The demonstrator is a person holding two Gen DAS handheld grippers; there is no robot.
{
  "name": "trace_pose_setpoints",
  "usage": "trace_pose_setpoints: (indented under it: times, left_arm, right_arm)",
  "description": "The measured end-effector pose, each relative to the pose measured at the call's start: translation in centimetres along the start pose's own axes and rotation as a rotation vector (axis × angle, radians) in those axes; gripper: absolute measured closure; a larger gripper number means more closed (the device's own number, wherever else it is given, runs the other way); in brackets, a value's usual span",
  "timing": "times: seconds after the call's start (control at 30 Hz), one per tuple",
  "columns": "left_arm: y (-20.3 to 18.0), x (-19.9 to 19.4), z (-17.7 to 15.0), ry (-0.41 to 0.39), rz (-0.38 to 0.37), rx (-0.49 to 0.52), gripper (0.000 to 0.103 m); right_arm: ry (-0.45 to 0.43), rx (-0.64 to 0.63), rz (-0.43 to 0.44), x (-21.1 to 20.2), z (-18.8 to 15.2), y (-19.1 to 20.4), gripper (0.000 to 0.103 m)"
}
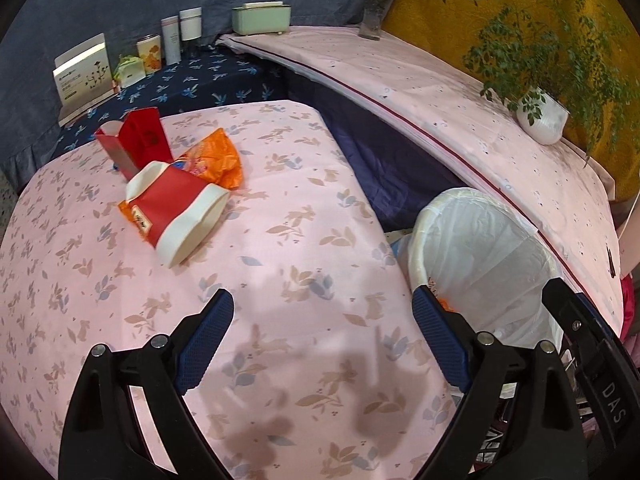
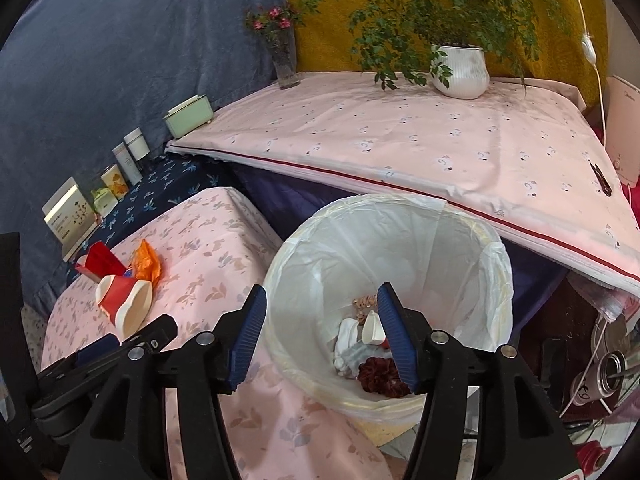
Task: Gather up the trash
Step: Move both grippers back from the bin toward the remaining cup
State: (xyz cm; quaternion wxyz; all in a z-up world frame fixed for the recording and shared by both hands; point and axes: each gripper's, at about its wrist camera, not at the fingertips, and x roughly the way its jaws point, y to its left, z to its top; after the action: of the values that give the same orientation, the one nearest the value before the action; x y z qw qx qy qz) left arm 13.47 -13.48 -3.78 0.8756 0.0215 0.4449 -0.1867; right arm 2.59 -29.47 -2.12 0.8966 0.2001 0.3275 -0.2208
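A: The left tongs [image 1: 322, 320] are hanging released over the pink surface [image 1: 280, 208], nothing between the jaws. The right tongs [image 2: 322, 332] are also standing apart and empty, poised over the bin [image 2: 460, 248].

B: So where is the trash lying from each?

A: The cup [image 1: 176, 216], red with cream ends, is lying ahead and to the left of the left tongs, well apart from them. The orange wrapper [image 1: 220, 156] is sitting just beyond it, partly tucked under it, and the red carton [image 1: 136, 140] is standing farther back still.

B: Which hand is looking nearer?

A: The left, I am judging. In the right wrist view the same pile is sitting far off to the left, with the left tongs lying between. The bin is just to the right of the left tongs, past the surface edge.

B: How is the cup's long axis running?

A: It is lying on its side, its axis running diagonally, open mouth pointing toward the near right. The jaws are lining up roughly across it, so I am expecting a small roll to do.

B: Anything hard to make out?

A: The wrapper's near end is hiding under the cup. The carton's base is hidden behind the cup. In the bin, the right tongs' own jaw is covering part of the white and dark scraps, so I am not naming them.
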Motion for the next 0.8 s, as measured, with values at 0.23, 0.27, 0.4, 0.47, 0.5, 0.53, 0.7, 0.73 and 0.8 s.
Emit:
trace_pose_setpoints:
  times: [0.23,0.27,0.4,0.47,0.5,0.53,0.7,0.73,0.8]
  left_arm:
    - [2.7,-0.8,-0.3,-0.006,0.023,-0.043,0.017]
    - [3.2,-0.9,-0.3,-0.006,0.027,-0.049,0.017]
    - [4.5,-1.3,-0.4,-0.012,0.04,-0.069,0.017]
    - [5.2,-1.5,-0.4,-0.015,0.044,-0.081,0.017]
    - [5.5,-1.6,-0.4,-0.016,0.047,-0.085,0.017]
    - [5.8,-1.7,-0.4,-0.017,0.049,-0.089,0.017]
    - [7.2,-2.0,-0.6,-0.021,0.059,-0.11,0.017]
    - [7.5,-2.0,-0.6,-0.021,0.064,-0.118,0.016]
    - [8.2,-2.0,-0.7,-0.021,0.075,-0.133,0.013]
  right_arm:
    - [0.016,-0.043,0.028,-0.2,-1.0,2.7,0.046]
    - [0.018,-0.05,0.031,-0.2,-1.1,3.0,0.046]
    - [0.023,-0.079,0.045,-0.3,-1.5,4.6,0.046]
    - [0.023,-0.089,0.051,-0.4,-1.6,5.3,0.046]
    - [0.023,-0.094,0.053,-0.5,-1.7,5.7,0.046]
    - [0.024,-0.098,0.055,-0.5,-1.8,6.0,0.046]
    - [0.021,-0.119,0.061,-0.7,-2.2,7.4,0.039]
    - [0.022,-0.123,0.063,-0.7,-2.3,7.6,0.039]
    - [0.026,-0.13,0.064,-0.7,-2.4,8.0,0.039]
